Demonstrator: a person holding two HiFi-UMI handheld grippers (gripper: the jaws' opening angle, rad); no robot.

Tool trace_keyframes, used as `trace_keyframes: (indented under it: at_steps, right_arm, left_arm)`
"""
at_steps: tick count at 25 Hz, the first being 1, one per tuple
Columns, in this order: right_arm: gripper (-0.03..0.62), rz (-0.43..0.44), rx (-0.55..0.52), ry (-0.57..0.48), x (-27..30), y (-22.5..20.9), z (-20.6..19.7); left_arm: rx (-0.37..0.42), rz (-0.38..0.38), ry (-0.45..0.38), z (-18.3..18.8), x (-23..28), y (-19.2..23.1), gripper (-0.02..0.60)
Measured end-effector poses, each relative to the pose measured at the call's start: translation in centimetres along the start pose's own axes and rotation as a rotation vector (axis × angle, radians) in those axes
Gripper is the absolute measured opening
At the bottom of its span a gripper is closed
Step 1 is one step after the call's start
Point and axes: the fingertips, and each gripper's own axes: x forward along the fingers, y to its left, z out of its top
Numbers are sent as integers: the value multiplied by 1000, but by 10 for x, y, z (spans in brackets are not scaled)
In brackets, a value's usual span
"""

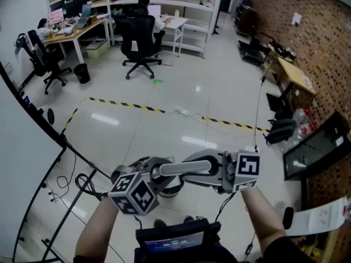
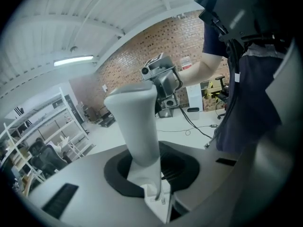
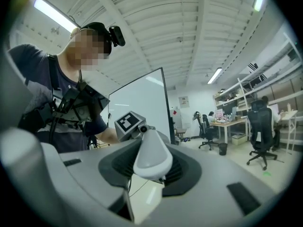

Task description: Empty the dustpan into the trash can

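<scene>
In the head view a pale grey dustpan handle [image 1: 185, 169] lies level between my two grippers, low in the picture. My left gripper [image 1: 158, 175] is shut on its left end and my right gripper [image 1: 215, 169] on its right end. The left gripper view has the handle [image 2: 137, 126] rising from between the jaws toward the right gripper [image 2: 163, 77]. In the right gripper view its rounded end [image 3: 152, 155] sits between the jaws. A dark shape [image 1: 171, 189] under the handle is mostly hidden. A small black trash can [image 1: 81, 73] stands far off beside the desks.
Yellow-black tape [image 1: 164, 111] and a power strip [image 1: 182, 112] cross the glossy floor ahead. Office chairs [image 1: 140, 40] and desks [image 1: 74, 32] stand at the back. Cables [image 1: 82, 182] and a dark frame [image 1: 33, 114] are at the left, and a brick wall [image 1: 323, 43] with tables is at the right.
</scene>
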Motion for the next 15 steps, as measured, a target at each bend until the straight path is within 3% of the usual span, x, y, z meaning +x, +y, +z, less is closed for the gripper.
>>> trace_keyframes:
  at_steps: [9,15]
  right_arm:
    - [140,91,8,-43,21,-52,11]
    - [140,184,32,-109,22,-85,17]
  left_arm:
    - [-92,34,-1,-21,-2,48,66]
    - [-142,102,6,-26,6,78,71]
